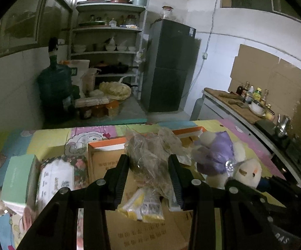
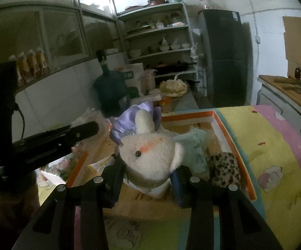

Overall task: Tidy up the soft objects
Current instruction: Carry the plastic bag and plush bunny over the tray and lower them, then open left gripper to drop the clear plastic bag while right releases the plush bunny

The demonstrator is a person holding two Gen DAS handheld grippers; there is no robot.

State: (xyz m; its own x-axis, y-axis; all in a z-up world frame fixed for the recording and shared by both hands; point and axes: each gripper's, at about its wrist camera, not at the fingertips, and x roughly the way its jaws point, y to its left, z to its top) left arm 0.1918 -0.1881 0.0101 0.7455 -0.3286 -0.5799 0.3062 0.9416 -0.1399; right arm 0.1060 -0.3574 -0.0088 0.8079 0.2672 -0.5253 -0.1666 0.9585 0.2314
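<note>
My left gripper (image 1: 148, 164) is shut on a crumpled clear plastic bag (image 1: 150, 145) with something dark inside, held over a cardboard box with an orange rim (image 1: 106, 143). Yellow-and-white packets (image 1: 142, 208) lie below the bag. My right gripper (image 2: 149, 167) is shut on the head of a white plush rabbit in a purple dress (image 2: 148, 145), also over the box (image 2: 219, 120). The rabbit (image 1: 219, 156) shows to the right in the left wrist view. A mint-green soft item (image 2: 196, 145) and a leopard-print item (image 2: 223, 168) lie in the box.
The box sits on a colourful cartoon mat (image 2: 275, 145). A mint-green carton (image 1: 19, 177) and a floral packet (image 1: 60, 177) lie left of the box. A counter with bottles (image 1: 252, 98) runs along the right; shelves (image 1: 106, 52) and a fridge (image 1: 171, 66) stand behind.
</note>
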